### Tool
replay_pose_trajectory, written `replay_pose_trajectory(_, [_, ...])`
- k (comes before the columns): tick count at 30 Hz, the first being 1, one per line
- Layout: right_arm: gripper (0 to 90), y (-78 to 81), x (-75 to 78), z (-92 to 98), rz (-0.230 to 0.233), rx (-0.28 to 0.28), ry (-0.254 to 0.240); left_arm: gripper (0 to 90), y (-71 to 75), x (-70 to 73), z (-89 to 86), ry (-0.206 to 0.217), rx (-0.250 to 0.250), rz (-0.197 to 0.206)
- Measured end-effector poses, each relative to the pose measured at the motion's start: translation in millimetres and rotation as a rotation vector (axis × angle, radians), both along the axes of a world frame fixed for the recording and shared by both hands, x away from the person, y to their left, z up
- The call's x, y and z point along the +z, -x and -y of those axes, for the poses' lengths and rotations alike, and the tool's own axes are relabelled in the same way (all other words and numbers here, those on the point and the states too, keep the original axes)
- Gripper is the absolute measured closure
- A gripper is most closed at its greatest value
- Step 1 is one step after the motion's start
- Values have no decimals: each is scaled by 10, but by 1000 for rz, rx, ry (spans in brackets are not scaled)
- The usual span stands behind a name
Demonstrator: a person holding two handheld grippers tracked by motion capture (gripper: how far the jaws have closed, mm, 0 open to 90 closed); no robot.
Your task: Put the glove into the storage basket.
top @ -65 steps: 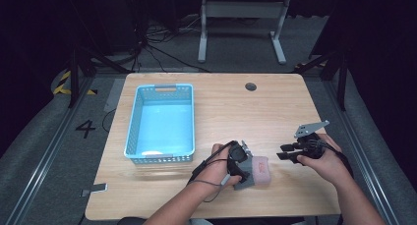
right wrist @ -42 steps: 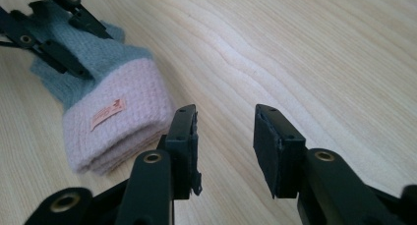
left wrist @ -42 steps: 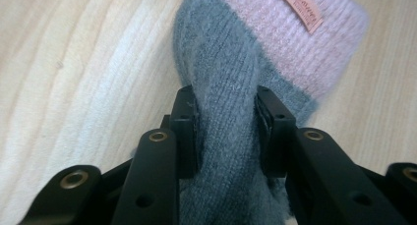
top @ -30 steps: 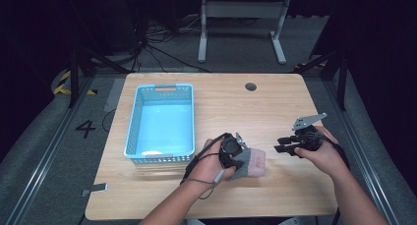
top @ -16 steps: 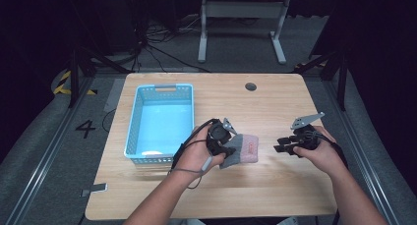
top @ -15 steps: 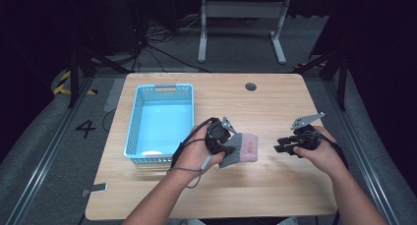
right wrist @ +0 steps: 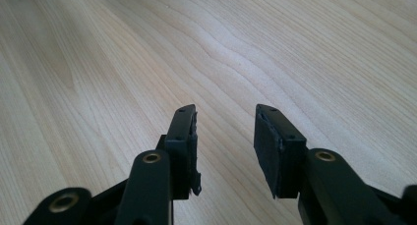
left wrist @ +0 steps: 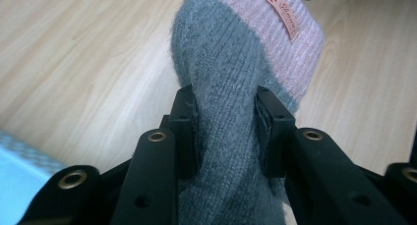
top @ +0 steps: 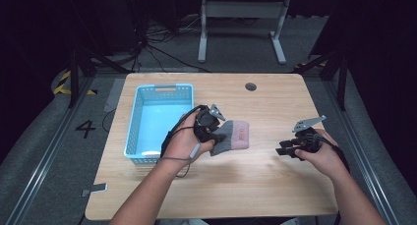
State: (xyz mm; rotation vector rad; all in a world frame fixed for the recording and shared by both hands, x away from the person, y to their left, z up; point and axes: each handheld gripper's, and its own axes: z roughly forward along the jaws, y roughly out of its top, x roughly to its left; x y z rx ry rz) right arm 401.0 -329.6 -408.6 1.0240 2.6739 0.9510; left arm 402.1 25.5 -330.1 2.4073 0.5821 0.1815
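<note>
While the left gripper (top: 210,124) is clamping the grey sock (left wrist: 231,87) between its jaws, we are seeing the knit bulging out above and below both pads. Its pink cuff (left wrist: 290,43) with a small sewn label is pointing away from the gripper, over the wooden desk (top: 265,185). From the high view, the sock (top: 231,136) is sitting just right of the blue basket (top: 135,122), close to its right wall but outside it. We are seeing nothing lying in the basket; its pale floor is showing bare. A corner of the basket (left wrist: 19,161) is showing at the lower left of the left gripper view. Well apart, near the desk's right edge, the right gripper (top: 285,150) is resting in the person's hand with its jaws released, gripping nothing, only wood grain showing between them (right wrist: 226,146).
</note>
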Motion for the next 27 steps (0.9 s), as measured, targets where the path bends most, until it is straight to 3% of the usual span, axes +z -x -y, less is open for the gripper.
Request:
replay_pose_trajectory(10, [609,37,-32,29,-9,-19,2,669,-154,142,-317,-22,62,41])
replay_pose_trajectory(19, [602,100,-95,33,-16,-33,17,668,-322,198,-700,1,124,71])
replay_pose_trajectory(27, [602,155,-116,99,-13,-57,19,667,-469,144,-964,11,179,63])
